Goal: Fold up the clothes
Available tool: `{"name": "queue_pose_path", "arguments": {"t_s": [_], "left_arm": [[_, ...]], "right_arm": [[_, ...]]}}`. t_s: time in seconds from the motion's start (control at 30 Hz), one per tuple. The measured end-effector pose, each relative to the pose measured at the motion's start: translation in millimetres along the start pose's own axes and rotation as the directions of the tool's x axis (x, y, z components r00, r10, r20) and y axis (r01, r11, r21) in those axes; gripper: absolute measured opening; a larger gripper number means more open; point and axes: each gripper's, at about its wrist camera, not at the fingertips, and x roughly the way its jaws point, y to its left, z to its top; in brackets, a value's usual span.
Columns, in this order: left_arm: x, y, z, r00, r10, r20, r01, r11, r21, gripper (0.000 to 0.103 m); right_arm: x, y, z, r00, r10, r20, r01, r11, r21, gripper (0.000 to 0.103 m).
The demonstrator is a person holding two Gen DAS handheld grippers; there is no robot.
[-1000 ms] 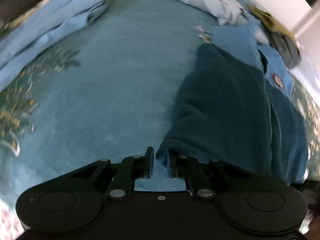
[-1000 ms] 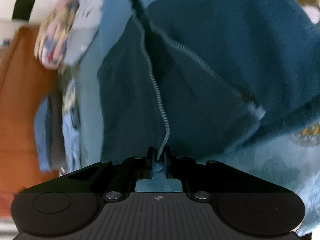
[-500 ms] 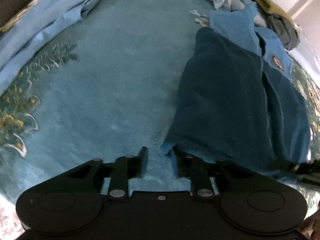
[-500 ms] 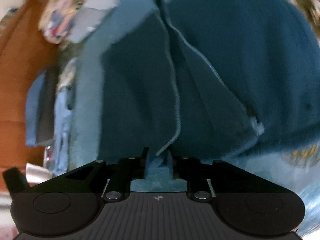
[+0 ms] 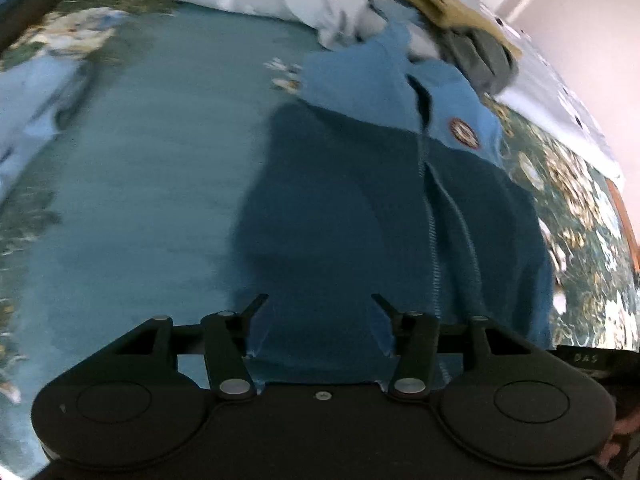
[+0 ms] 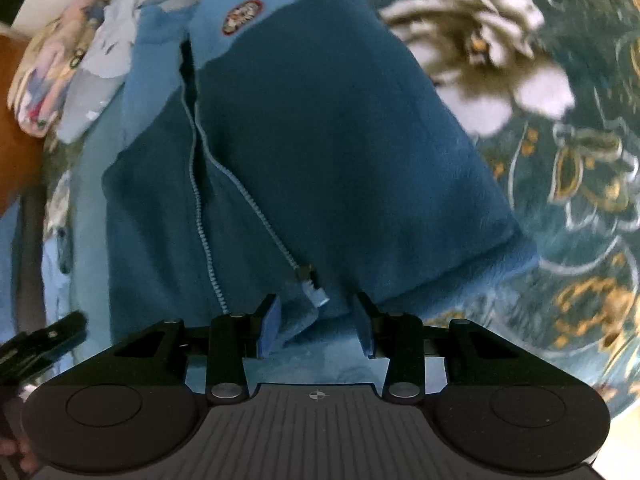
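Observation:
A dark blue fleece zip jacket with a light blue yoke and a round badge lies flat on a teal patterned bedspread. My left gripper is open over its hem, holding nothing. In the right wrist view the jacket lies with its zipper open partway and the zipper pull near the hem. My right gripper is open just before the hem, empty.
A heap of other clothes lies beyond the jacket's collar, with an olive and grey garment to its right. A light blue garment lies at the left. Floral bedspread pattern spreads to the right of the jacket.
Both grippers have opened and let go of the jacket's hem. The jacket now lies flat on the bedspread.

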Motion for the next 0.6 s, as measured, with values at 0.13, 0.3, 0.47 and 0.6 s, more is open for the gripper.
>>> {"name": "queue_pose_path", "arguments": {"t_s": [0.13, 0.3, 0.47, 0.6], "left_arm": [[8, -19, -3, 0.999, -0.034, -0.014, 0.035, 0.999, 0.019, 0.053], [15, -25, -4, 0.998, -0.036, -0.043, 0.038, 0.998, 0.059, 0.056], [27, -26, 4, 0.994, -0.079, -0.077, 0.079, 0.997, 0.004, 0.056], [40, -37, 12, 0.983, -0.150, -0.103, 0.150, 0.989, -0.014, 0.056]], "right_arm": [[-2, 8, -4, 0.998, 0.067, 0.012, -0.066, 0.997, -0.029, 0.038], [3, 36, -12, 0.986, 0.163, -0.021, -0.164, 0.977, -0.138, 0.037], [20, 49, -14, 0.996, 0.069, -0.049, -0.078, 0.973, -0.219, 0.024], [24, 48, -12, 0.995, 0.064, -0.071, -0.078, 0.970, -0.228, 0.016]]}}
